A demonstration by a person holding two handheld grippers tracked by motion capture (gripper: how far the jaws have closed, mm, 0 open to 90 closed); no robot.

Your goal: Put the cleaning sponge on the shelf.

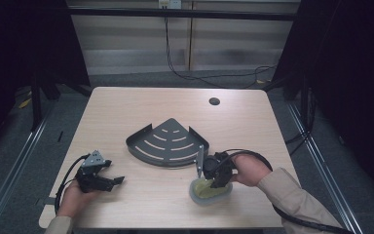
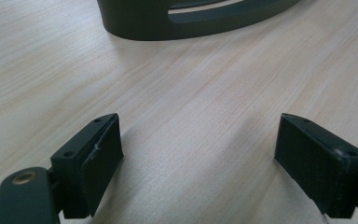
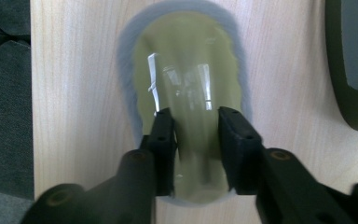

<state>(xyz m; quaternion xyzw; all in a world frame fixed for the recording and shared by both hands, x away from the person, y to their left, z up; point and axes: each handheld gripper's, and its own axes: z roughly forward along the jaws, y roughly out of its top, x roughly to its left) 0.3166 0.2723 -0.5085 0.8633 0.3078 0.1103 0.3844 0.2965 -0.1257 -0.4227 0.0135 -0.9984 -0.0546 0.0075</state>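
Both hand-held grippers are low over the desk point(image 1: 126, 102), one in each of my hands. My right hand-held gripper point(image 3: 196, 116) points down into a small oval dish point(image 1: 211, 191) near the front edge of the desk, on my right side. That dish has a grey rim and a glossy yellow-green inside that catches the light. In the right gripper view the two black jaws stand a narrow way apart, dipped inside the dish toward its near end; I cannot tell whether they are pinching anything or merely resting against the shiny surface. My right hand point(image 1: 249, 169) wraps the body of the tool, its cable looping back along my sleeve.

My left hand-held gripper point(image 1: 120, 180) lies near the front left of the desk, held by my left hand point(image 1: 73, 197), with its grey three-cornered plate on top. Its jaws are spread wide with nothing between them but bare wood, as the left gripper view shows.

Between the two, toward the middle of the desk, sits a dark fan-shaped corner shelf tray point(image 1: 168, 142) with curved slots. Its rounded front wall faces me, well apart from the left hand-held gripper and just beside the right one.
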